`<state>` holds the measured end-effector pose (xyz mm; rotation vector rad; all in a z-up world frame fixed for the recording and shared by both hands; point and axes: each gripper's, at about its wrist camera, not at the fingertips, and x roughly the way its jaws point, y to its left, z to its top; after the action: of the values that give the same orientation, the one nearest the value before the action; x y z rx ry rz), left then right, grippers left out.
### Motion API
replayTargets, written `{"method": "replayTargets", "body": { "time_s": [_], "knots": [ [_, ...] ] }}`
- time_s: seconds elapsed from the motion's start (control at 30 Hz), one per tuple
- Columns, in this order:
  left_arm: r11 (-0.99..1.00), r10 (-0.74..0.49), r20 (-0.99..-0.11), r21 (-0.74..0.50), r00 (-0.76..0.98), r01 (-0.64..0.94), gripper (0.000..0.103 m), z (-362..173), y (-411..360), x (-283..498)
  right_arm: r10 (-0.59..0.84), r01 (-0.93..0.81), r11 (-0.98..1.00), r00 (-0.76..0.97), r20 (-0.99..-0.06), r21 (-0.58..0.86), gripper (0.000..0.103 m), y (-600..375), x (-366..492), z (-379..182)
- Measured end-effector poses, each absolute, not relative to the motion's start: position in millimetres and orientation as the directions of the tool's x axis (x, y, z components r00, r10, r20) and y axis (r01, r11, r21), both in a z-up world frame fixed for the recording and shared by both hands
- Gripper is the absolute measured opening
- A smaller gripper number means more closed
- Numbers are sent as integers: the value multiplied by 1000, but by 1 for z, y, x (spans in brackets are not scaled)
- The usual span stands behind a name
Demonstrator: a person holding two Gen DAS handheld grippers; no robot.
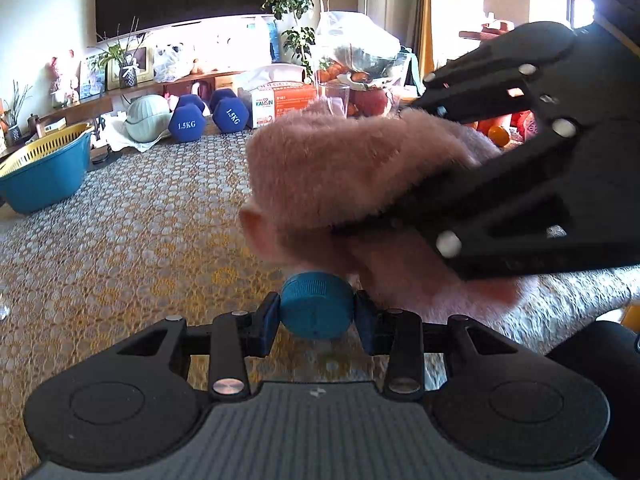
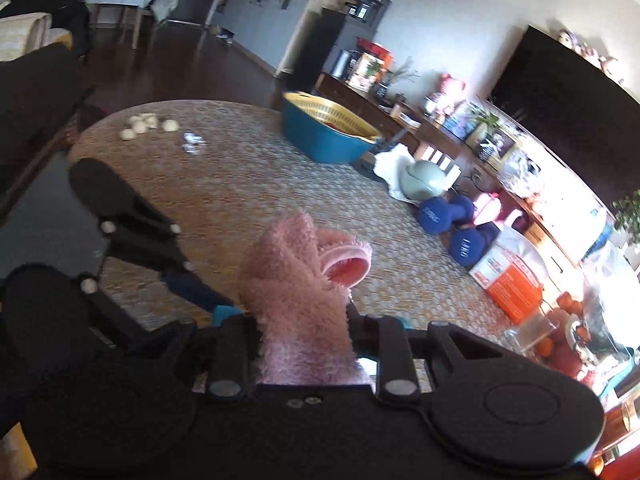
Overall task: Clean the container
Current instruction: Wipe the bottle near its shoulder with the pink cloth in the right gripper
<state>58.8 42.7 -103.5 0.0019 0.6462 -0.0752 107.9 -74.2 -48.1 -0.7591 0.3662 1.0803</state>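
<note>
Table (image 1: 120, 240) w/ a patterned lace-look cover fills both views. Teal basin (image 2: 320, 140) w/ a yellow strainer insert sits at its far edge; only the right wrist view shows the pale round lumps (image 2: 148, 124) on the far side. Blue dumbbells (image 1: 208, 114) and an orange-white box (image 1: 280, 104) lie nearby, beyond the cover.

Right gripper (image 2: 304, 332) is clenched on a fluffy pink cloth (image 2: 296, 292) — cloth bunches up out of the jaws. Left wrist view shows that cloth hanging just above the container.

Left gripper (image 1: 316, 312) is clamped on the container's teal ribbed cap (image 1: 316, 304); container body isn't visible. In the right wrist view just a sliver of the cap peeks out — rest hidden by cloth.
</note>
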Motion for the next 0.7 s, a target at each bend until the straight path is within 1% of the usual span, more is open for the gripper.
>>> {"method": "replayTargets", "body": {
  "time_s": [0.07, 0.13, 0.2, 0.3, 0.57, 0.7],
  "knots": [
    [997, -69, -605, -26, 793, 67, 38, -103, 45, 53, 668, -907, 218, 408, -623, -361, 25, -74, 92, -50],
    [997, -57, -604, 6, 795, 76, 38, -105, 43, 48, 676, -916, 177, 380, -631, -361, 24, -71, 75, -54],
    [997, -56, -606, 7, 794, 76, 38, -105, 44, 44, 677, -919, 175, 372, -635, -352, 24, -68, 69, -56],
    [997, -62, -603, -5, 795, 75, 38, -104, 46, 44, 670, -929, 194, 360, -649, -315, 25, -66, 76, -58],
    [996, -86, -608, -29, 790, 86, 38, -103, 52, 46, 654, -917, 187, 383, -652, -351, 25, -60, 91, -59],
    [995, -98, -610, -39, 787, 94, 38, -104, 55, 45, 659, -929, 178, 358, -662, -325, 26, -59, 106, -58]
  ]
}}
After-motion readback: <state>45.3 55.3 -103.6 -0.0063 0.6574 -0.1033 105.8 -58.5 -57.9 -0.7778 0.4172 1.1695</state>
